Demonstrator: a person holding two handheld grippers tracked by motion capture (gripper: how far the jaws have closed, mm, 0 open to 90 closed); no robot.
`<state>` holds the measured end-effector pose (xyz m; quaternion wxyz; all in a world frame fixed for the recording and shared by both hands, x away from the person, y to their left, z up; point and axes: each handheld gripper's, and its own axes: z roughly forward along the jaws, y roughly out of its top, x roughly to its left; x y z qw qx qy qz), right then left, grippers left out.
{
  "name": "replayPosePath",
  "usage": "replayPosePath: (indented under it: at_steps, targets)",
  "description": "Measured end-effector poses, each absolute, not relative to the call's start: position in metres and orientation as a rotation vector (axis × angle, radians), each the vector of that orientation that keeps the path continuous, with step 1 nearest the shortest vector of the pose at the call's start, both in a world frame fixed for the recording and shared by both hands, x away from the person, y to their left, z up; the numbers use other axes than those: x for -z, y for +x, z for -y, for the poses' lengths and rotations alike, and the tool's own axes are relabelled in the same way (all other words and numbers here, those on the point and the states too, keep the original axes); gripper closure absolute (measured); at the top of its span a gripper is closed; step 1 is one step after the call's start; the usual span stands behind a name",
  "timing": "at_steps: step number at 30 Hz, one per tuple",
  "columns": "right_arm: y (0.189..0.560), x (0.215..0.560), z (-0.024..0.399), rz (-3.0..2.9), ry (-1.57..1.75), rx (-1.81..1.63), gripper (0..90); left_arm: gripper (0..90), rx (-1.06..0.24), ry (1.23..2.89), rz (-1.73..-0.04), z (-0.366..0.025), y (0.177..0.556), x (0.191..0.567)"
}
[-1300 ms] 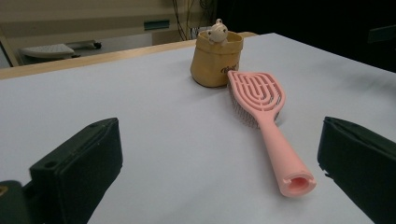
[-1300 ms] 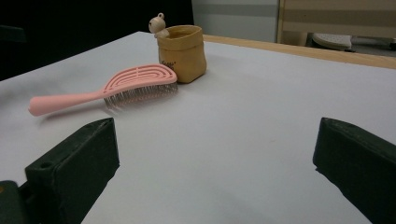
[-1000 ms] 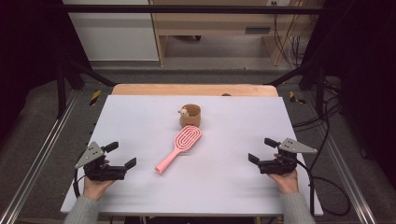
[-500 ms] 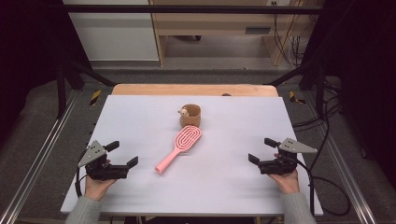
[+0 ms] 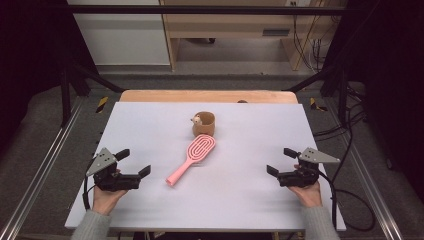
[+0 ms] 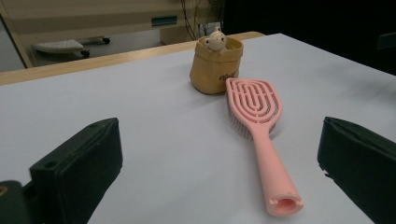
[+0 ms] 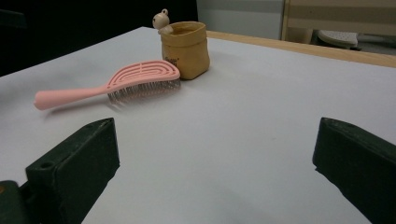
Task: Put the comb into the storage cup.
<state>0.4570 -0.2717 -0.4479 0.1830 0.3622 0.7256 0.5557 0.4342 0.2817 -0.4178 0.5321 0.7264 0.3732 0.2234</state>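
A small tan pouch stands upright near the middle of the desk, toward its far edge. A little cream toy figure pokes out of its open top, leaning on the rim; what else is inside cannot be told.

Just in front of the pouch lies a pink hairbrush, bristles down. Its oval slotted head sits right beside the base of the pouch, touching or nearly so, and its handle runs back at a slant toward the person's left side. The handle end is hollow, with a round opening showing in the left gripper view. Nothing lies between the brush and either gripper.

The left gripper is held low over the near left part of the desk, near the handle end of the brush, its fingers spread wide and holding nothing. The right gripper is well apart from the brush at the near right part of the desk, its fingers also spread wide and bare.

A wooden strip borders the far edge of the desk.
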Motion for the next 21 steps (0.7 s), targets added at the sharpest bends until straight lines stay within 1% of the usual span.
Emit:
replayPosePath:
  at_steps: [21]
  targets:
    - [0.458, 0.448, 0.273, -2.058, 1.015, -1.551, 0.9, 0.0, -0.511, 1.851, -0.889, -0.251, 0.448, 0.404]
